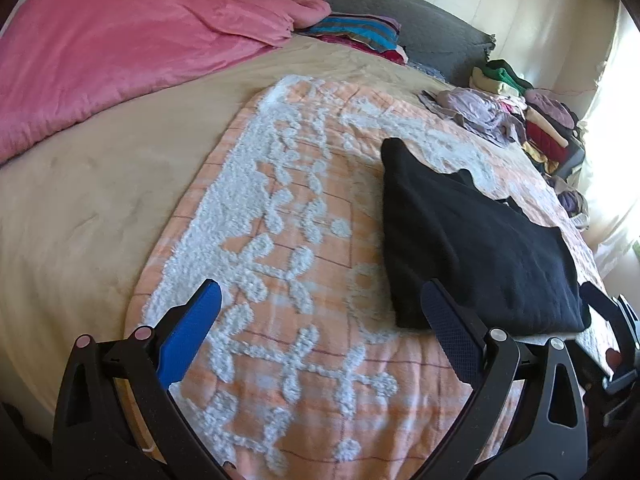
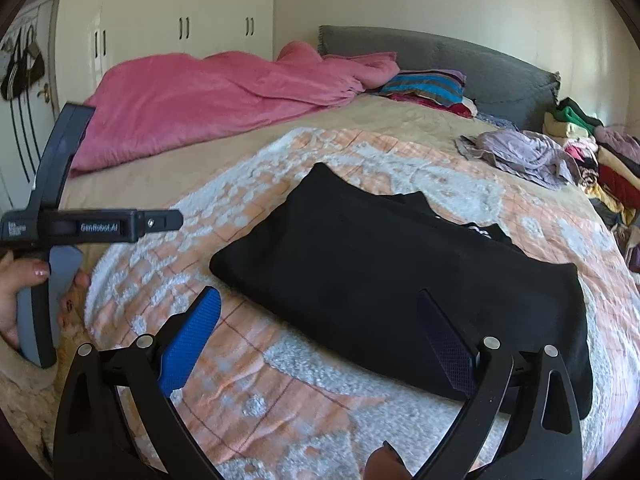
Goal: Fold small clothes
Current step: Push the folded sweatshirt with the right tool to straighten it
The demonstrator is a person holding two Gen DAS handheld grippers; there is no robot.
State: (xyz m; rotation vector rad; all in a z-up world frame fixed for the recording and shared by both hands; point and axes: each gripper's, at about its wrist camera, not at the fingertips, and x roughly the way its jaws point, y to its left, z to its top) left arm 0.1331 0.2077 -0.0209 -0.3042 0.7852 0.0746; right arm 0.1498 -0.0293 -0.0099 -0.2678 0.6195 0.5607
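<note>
A black garment point(image 1: 476, 240) lies folded flat on an orange-and-white tufted blanket point(image 1: 288, 272) on the bed; it also shows in the right wrist view point(image 2: 380, 276). My left gripper point(image 1: 320, 296) is open and empty, with its right finger at the garment's near left corner. My right gripper point(image 2: 320, 300) is open and empty, its fingers hovering over the garment's near edge. The left gripper's body point(image 2: 48, 224) shows at the left of the right wrist view, held in a hand.
A pink duvet point(image 2: 216, 96) lies bunched at the far left of the bed. Striped pillows point(image 2: 428, 88) sit by the grey headboard point(image 2: 480, 64). A crumpled lilac garment point(image 2: 520, 152) and a pile of mixed clothes point(image 2: 600, 168) lie at the far right. Beige sheet point(image 1: 100, 184) lies left of the blanket.
</note>
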